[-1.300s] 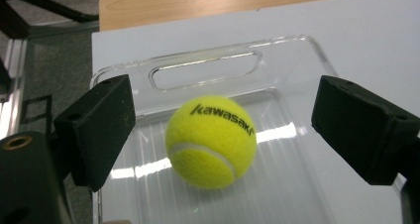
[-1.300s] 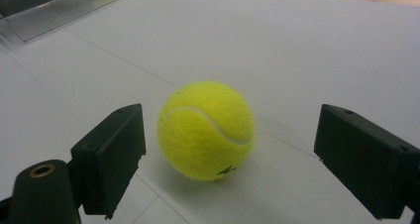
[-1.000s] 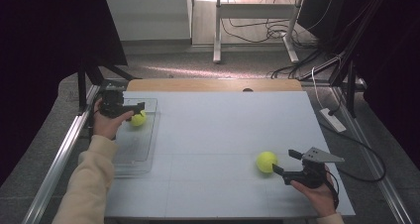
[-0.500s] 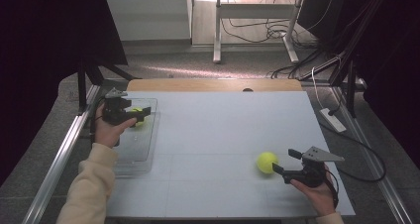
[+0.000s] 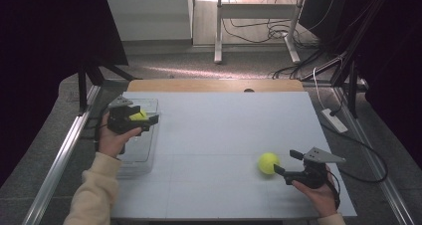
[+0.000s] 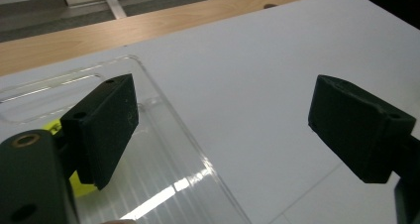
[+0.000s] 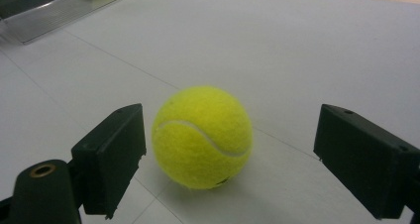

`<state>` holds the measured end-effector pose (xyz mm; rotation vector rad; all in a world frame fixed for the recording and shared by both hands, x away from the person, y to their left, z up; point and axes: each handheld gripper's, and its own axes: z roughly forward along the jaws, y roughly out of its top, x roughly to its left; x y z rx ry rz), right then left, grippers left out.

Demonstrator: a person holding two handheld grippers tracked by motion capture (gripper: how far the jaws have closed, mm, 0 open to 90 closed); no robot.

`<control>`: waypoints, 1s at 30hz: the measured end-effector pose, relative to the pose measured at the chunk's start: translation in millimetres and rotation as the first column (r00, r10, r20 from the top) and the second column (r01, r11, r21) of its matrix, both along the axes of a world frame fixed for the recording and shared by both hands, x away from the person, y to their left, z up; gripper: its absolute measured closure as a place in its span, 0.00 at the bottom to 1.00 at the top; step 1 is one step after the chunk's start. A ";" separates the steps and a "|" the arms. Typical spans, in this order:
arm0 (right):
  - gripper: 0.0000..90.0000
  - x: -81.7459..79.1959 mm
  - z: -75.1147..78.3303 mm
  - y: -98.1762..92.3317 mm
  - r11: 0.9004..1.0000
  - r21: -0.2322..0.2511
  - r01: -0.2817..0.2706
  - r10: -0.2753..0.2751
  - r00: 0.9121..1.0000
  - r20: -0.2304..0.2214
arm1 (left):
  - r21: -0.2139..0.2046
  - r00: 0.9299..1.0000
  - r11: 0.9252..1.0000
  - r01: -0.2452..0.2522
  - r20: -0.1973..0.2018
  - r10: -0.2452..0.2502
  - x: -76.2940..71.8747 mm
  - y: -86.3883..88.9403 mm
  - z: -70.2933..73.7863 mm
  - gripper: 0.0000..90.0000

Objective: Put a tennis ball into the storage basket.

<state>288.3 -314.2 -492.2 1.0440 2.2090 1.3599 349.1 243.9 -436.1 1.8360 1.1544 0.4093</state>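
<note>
A: Why is the clear tray (image 5: 149, 158) kept at the left edge of the white worktop (image 5: 219, 130)?

B: It seems meant as the collecting place. One tennis ball (image 5: 138, 115) is seen at the tray's far end, in the left middle of the high view, partly hidden behind the left tool (image 5: 149, 119).

A: Is that ball gripped?

B: No. In the left gripper view the jaws are spread wide with nothing between them; a sliver of yellow (image 6: 74, 177) is seen behind the left jaw, in the tray (image 6: 163, 135).

A: And the second ball (image 5: 268, 163)?

B: It is left on the bare worktop at lower right. The right tool (image 5: 283, 163) is held level just beside it, jaws apart. In the right gripper view the ball (image 7: 202, 137) is framed between them, untouched, presumably lined up for a grasp.
</note>
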 end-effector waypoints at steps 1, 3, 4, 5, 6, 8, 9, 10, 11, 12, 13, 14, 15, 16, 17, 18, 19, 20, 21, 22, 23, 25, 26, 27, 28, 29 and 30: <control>0.14 -0.1 0.0 -0.3 1.000 0.000 0.001 -0.001 1.000 0.002 | -0.002 1.000 1.000 0.013 0.005 -0.013 -2.2 -2.3 0.1 0.14; 0.14 -0.4 -0.2 -1.1 1.000 0.001 0.002 -0.002 1.000 0.002 | -0.009 1.000 1.000 0.026 0.008 -0.026 -5.1 -5.5 0.1 0.14; 0.14 -0.4 -0.2 -1.1 1.000 0.001 0.002 -0.002 1.000 0.002 | -0.009 1.000 1.000 0.026 0.008 -0.026 -5.1 -5.5 0.1 0.14; 0.14 -0.8 -0.1 -1.6 1.000 -0.002 0.003 -0.003 1.000 0.001 | -0.011 0.999 0.999 0.034 0.010 -0.034 -6.8 -7.3 0.2 0.14; 0.14 -1.2 -0.3 -2.2 1.000 0.000 0.004 -0.004 1.000 0.000 | -0.012 0.999 0.999 0.042 0.014 -0.042 -7.9 -8.5 0.1 0.14; 0.14 -2.2 -0.1 -3.2 1.000 -0.003 0.006 -0.006 1.000 0.002 | -0.015 0.998 0.998 0.058 0.017 -0.058 -10.0 -11.6 -0.2 0.14; 0.14 -2.6 -0.1 -3.3 1.000 -0.003 0.008 -0.008 1.000 0.002 | -0.020 0.998 0.998 0.066 0.016 -0.066 -10.9 -12.9 -0.4 0.14; 0.14 -2.9 -0.2 -3.4 1.000 -0.001 0.009 -0.009 1.000 0.002 | -0.025 0.997 0.997 0.073 0.017 -0.072 -11.8 -14.2 -0.7 0.14; 0.14 -3.2 -0.2 -3.3 1.000 -0.002 0.009 -0.009 1.000 0.002 | -0.029 0.997 0.996 0.079 0.016 -0.079 -12.6 -15.5 -0.8 0.14; 0.14 -3.4 -0.2 -3.2 1.000 -0.003 0.009 -0.009 1.000 0.002 | -0.033 0.996 0.996 0.087 0.015 -0.087 -13.4 -17.2 -1.2 0.14; 0.14 -3.5 -0.3 -3.1 1.000 -0.003 0.009 -0.009 1.000 0.002 | -0.030 0.996 0.995 0.094 0.016 -0.093 -14.1 -19.0 -1.3 0.14; 0.14 -3.8 -0.5 -3.0 1.000 -0.003 0.009 -0.009 1.000 0.000 | -0.028 0.995 0.995 0.098 0.016 -0.097 -15.0 -21.2 -1.6 0.14; 0.14 -3.9 -0.6 -3.0 1.000 -0.004 0.009 -0.009 1.000 0.000 | -0.028 0.995 0.995 0.098 0.016 -0.097 -15.0 -21.2 -1.6 0.14; 0.14 -4.1 -0.7 -3.0 1.000 -0.006 0.009 -0.009 1.000 0.000 | -0.024 0.993 0.993 0.115 0.018 -0.114 -16.5 -25.5 -1.7 0.14; 0.14 -4.2 -0.6 -3.0 1.000 -0.007 0.009 -0.009 1.000 0.001 | -0.025 0.993 0.993 0.119 0.020 -0.118 -17.2 -27.2 -1.7 0.14; 0.14 -4.3 -0.6 -3.0 1.000 -0.007 0.008 -0.008 1.000 0.001 | -0.025 0.992 0.992 0.127 0.021 -0.126 -18.2 -29.7 -1.7 0.14; 0.14 -4.5 -0.6 -3.0 1.000 -0.007 0.009 -0.009 1.000 0.001 | -0.025 0.992 0.992 0.127 0.021 -0.126 -18.2 -29.7 -1.7 0.14; 0.14 -4.5 -0.6 -3.0 1.000 -0.007 0.009 -0.009 1.000 0.001 | -0.025 0.989 0.989 0.144 0.022 -0.143 -19.4 -33.9 -2.1 0.14; 0.14 -4.5 -0.6 -3.0 1.000 -0.007 0.009 -0.009 1.000 0.001 | -0.025 0.989 0.989 0.144 0.022 -0.143 -19.4 -33.9 -2.1 0.14; 0.14 -4.6 -0.7 -3.1 1.000 -0.007 0.009 -0.009 1.000 0.001 | -0.025 0.989 0.988 0.150 0.022 -0.149 -19.7 -36.1 -2.6 0.14; 0.14 -4.5 -0.7 -3.2 1.000 -0.007 0.009 -0.009 1.000 0.001 | -0.025 0.988 0.988 0.154 0.021 -0.153 -19.8 -37.3 -2.7 0.14; 0.14 -4.5 -0.7 -3.3 1.000 -0.007 0.009 -0.009 1.000 0.001 | -0.021 0.986 0.986 0.164 0.020 -0.164 -19.9 -40.6 -3.3 0.14; 0.14 -4.5 -0.7 -3.2 1.000 -0.007 0.009 -0.009 1.000 0.001 | -0.024 0.986 0.985 0.169 0.021 -0.168 -20.1 -42.7 -3.6 0.14; 0.14 -4.5 -0.8 -3.2 1.000 -0.008 0.009 -0.009 1.000 0.001 | -0.023 0.985 0.985 0.172 0.022 -0.172 -20.1 -44.4 -3.7 0.14; 0.14 -4.5 -0.8 -3.1 1.000 -0.008 0.009 -0.009 1.000 0.001 | -0.021 0.984 0.984 0.179 0.023 -0.179 -20.3 -46.6 -3.8 0.14; 0.14 -4.5 -0.8 -3.1 1.000 -0.008 0.009 -0.009 1.000 0.001 | -0.021 0.984 0.984 0.179 0.023 -0.179 -20.3 -46.6 -3.8 0.14; 0.14 -4.6 -0.8 -2.9 1.000 -0.009 0.008 -0.008 1.000 0.001 | -0.021 0.983 0.983 0.185 0.023 -0.185 -20.5 -48.9 -3.8 0.14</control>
